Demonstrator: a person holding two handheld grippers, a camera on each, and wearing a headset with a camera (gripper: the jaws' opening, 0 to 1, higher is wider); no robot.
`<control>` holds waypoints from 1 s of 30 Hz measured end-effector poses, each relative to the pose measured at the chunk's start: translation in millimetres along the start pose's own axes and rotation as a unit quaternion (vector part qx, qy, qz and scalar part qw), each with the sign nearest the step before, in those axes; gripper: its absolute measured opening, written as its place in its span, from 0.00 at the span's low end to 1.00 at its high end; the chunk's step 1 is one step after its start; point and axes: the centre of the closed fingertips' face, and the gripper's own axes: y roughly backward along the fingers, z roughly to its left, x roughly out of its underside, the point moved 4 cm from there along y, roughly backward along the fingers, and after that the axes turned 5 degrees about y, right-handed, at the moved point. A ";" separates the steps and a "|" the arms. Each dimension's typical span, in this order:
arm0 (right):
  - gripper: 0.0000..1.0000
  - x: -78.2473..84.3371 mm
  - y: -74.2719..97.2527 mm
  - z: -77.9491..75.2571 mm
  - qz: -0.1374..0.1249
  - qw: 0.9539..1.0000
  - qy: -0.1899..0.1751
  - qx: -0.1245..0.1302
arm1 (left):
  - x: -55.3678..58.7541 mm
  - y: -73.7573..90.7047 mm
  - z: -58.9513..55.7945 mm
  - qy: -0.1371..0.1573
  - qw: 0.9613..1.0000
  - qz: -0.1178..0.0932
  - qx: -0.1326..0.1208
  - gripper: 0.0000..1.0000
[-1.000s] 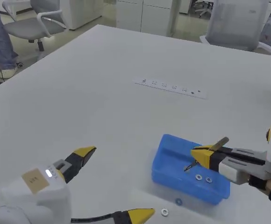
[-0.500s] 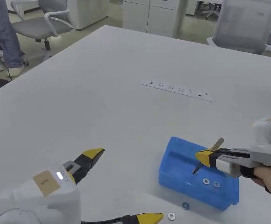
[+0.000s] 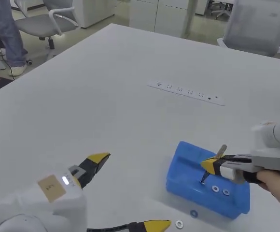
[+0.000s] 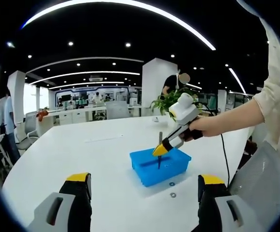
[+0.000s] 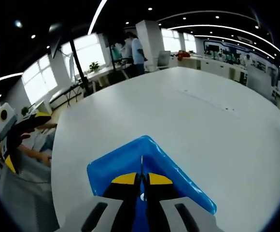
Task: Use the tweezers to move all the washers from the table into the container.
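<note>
A blue container (image 3: 186, 180) sits near the table's front edge, with two washers (image 3: 215, 189) lying inside it. My right gripper (image 3: 208, 166) hovers over it, shut on thin tweezers (image 3: 220, 152) whose tips point down into the container. In the right gripper view the tweezers (image 5: 141, 166) stick out between the shut jaws above the container (image 5: 112, 166). A blue washer (image 3: 193, 213) and a silver washer (image 3: 179, 224) lie on the table just in front of the container. My left gripper (image 3: 128, 192) stands open to the left of them, holding nothing.
A flat socket strip (image 3: 186, 91) is set into the white table (image 3: 106, 96) beyond the container. Office chairs (image 3: 258, 24) stand around the far edges. In the left gripper view the container (image 4: 152, 170) and two loose washers (image 4: 172, 184) lie ahead between the jaws.
The head view has shifted slightly. The right gripper has turned, so the tweezers stand steeper over the container. The left gripper stays open in place.
</note>
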 end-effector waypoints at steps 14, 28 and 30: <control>0.04 -0.4 14.1 4.4 -0.021 1.000 0.020 0.006 | 1.5 -0.7 -1.0 -0.003 1.000 0.006 0.003 0.93; 0.03 -17.4 54.8 39.8 -0.120 0.992 -0.010 -0.025 | 2.8 -1.3 -3.0 -0.006 1.000 0.011 0.008 0.93; 0.03 -15.0 57.5 47.8 -0.125 0.991 -0.011 -0.035 | 3.0 -1.3 -3.0 -0.007 1.000 0.012 0.008 0.93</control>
